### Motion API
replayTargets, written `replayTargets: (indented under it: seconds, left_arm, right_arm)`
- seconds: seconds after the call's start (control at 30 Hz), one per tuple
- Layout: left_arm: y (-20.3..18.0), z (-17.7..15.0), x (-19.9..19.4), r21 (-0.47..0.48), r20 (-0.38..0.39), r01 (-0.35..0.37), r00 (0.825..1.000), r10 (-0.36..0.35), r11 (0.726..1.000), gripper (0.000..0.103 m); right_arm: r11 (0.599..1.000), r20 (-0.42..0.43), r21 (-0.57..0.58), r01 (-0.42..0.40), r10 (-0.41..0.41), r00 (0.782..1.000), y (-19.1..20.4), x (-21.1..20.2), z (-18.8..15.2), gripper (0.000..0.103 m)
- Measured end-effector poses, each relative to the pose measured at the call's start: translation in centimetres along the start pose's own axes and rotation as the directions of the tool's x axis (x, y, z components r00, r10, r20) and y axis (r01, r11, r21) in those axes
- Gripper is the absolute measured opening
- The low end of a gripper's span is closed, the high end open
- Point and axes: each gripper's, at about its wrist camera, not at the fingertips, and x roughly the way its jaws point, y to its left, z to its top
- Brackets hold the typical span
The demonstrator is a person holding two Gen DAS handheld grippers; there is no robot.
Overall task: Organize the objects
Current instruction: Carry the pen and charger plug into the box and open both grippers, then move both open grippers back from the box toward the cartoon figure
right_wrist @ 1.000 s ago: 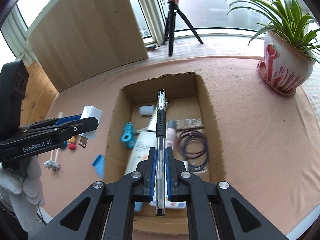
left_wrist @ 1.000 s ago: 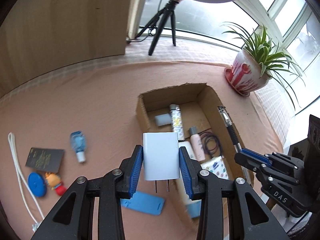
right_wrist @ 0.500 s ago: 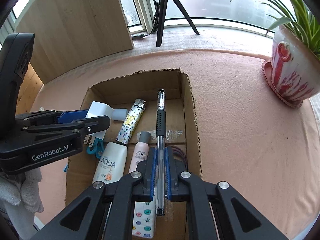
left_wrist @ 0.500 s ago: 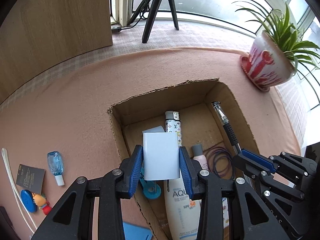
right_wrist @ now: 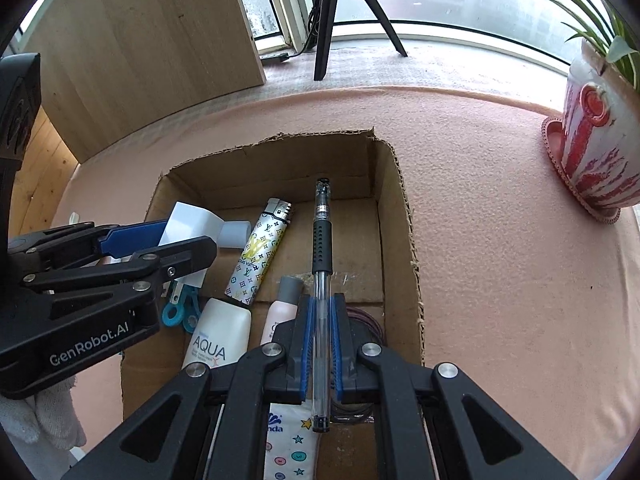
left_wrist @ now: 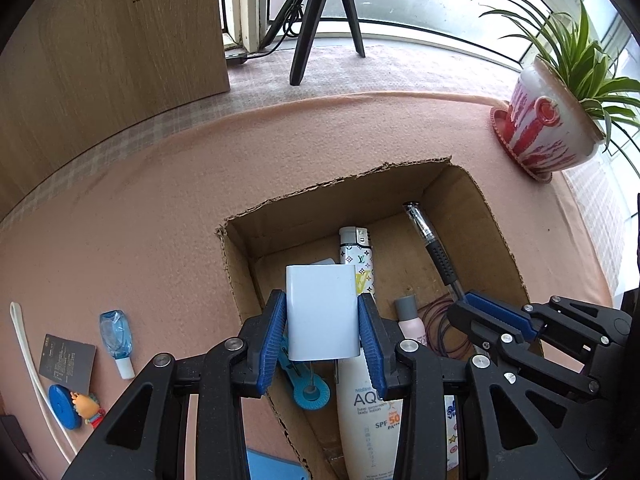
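Observation:
My left gripper (left_wrist: 322, 336) is shut on a white plug adapter (left_wrist: 322, 312), held over the left side of an open cardboard box (left_wrist: 240, 264). In the right wrist view the same adapter (right_wrist: 188, 224) shows between the left gripper's blue pads. My right gripper (right_wrist: 321, 340) is shut on a clear pen with a black grip (right_wrist: 322, 248), pointing into the box (right_wrist: 400, 216) above its right half. Inside lie a patterned lighter (right_wrist: 260, 256), a white AQUA tube (right_wrist: 218, 340), a small pink bottle (right_wrist: 280, 308), blue scissors (right_wrist: 180, 312), dark hair ties (left_wrist: 444, 328) and a tissue pack (right_wrist: 292, 444).
On the pink cloth left of the box lie a small blue bottle (left_wrist: 117, 340), a black card (left_wrist: 68, 360), a blue disc with a toy figure (left_wrist: 64, 406), a white cord (left_wrist: 28, 356) and a blue flat item (left_wrist: 272, 466). A potted plant (left_wrist: 548, 128) stands far right; a tripod (left_wrist: 316, 20) behind.
Both grippers moved forward and lower over the box, which looms larger. The adapter went from beside the box to above its left interior; the pen stays gripped.

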Motion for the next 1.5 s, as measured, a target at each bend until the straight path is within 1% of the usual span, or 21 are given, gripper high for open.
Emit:
replayTargets:
  seconds: [0.07, 0.17, 0.3, 0.43, 0.57, 0.67, 0.7, 0.77, 0.83, 1.0, 1.17, 1.27, 1.43, 1.5]
  left_arm:
    - [0.1, 0.1, 0.1, -0.005, -0.002, 0.002, 1.0, -0.002, 1.0, 0.039]
    - [0.3, 0.1, 0.1, -0.014, 0.001, 0.01, 1.0, -0.01, 1.0, 0.039]
    - [0.4, 0.3, 0.2, -0.018, -0.013, 0.023, 1.0, -0.024, 1.0, 0.04]
    - [0.8, 0.5, -0.7, -0.036, 0.005, 0.028, 1.0, -0.027, 0.999, 0.044]
    - [1.4, 0.3, -2.1, -0.054, 0.032, 0.044, 0.999, -0.042, 0.998, 0.044]
    - [1.6, 0.2, -3.2, -0.05, 0.047, 0.051, 0.998, -0.048, 0.997, 0.044]
    - [1.6, 0.1, -3.5, -0.048, 0.053, 0.052, 0.997, -0.049, 0.997, 0.044]
    - [1.6, 0.0, -4.1, -0.042, 0.061, 0.056, 0.997, -0.053, 0.998, 0.044]
    - [1.7, -0.1, -4.7, -0.043, 0.07, 0.058, 0.996, -0.055, 0.997, 0.044]
    - [2.1, -0.5, -6.0, -0.052, 0.091, 0.075, 0.993, -0.07, 0.996, 0.044]
    - [2.9, -2.0, -7.7, -0.049, 0.11, 0.08, 0.991, -0.074, 0.996, 0.044]
    - [4.3, -3.6, -8.8, -0.068, 0.123, 0.083, 0.99, -0.074, 0.994, 0.044]
    - [8.2, -7.3, -10.0, -0.146, 0.125, 0.074, 0.991, -0.056, 0.987, 0.044]
    - [10.0, -9.0, -10.3, -0.178, 0.12, 0.056, 0.992, -0.035, 0.982, 0.044]
  right_arm:
    - [1.0, 0.005, 0.007, -0.006, 0.006, 1.0, -0.1, -0.2, 0.0, 0.008]
    - [0.999, 0.002, 0.022, -0.038, 0.038, 0.999, -0.1, -0.4, 0.2, 0.008]
    - [0.998, 0.001, 0.014, -0.054, 0.054, 0.999, 0.4, -0.4, 0.4, 0.008]
    - [0.995, -0.014, 0.033, -0.099, 0.099, 0.995, 1.1, 0.1, 0.6, 0.008]
    - [0.993, -0.019, 0.035, -0.112, 0.113, 0.993, 2.0, 0.5, 0.8, 0.008]
    - [0.991, -0.031, 0.046, -0.124, 0.126, 0.992, 2.2, 1.0, 0.9, 0.008]
    - [0.991, -0.032, 0.051, -0.125, 0.126, 0.991, 2.3, 1.2, 1.0, 0.009]
    - [0.99, -0.048, 0.05, -0.129, 0.131, 0.99, 2.3, 1.4, 0.9, 0.014]
    - [0.99, -0.043, 0.051, -0.134, 0.136, 0.99, 2.2, 1.1, 0.8, 0.019]
    - [0.986, -0.024, 0.063, -0.153, 0.154, 0.988, 1.2, -0.6, 0.1, 0.02]
    - [0.976, -0.008, 0.114, -0.187, 0.189, 0.982, -1.0, -2.5, -2.0, 0.02]
    - [0.973, 0.012, 0.126, -0.195, 0.195, 0.981, -1.8, -3.9, -3.6, 0.02]
    - [0.983, 0.062, 0.069, -0.171, 0.167, 0.984, -0.5, -6.3, -6.3, 0.02]
    - [0.984, 0.074, 0.045, -0.173, 0.169, 0.983, 0.6, -6.8, -7.0, 0.02]
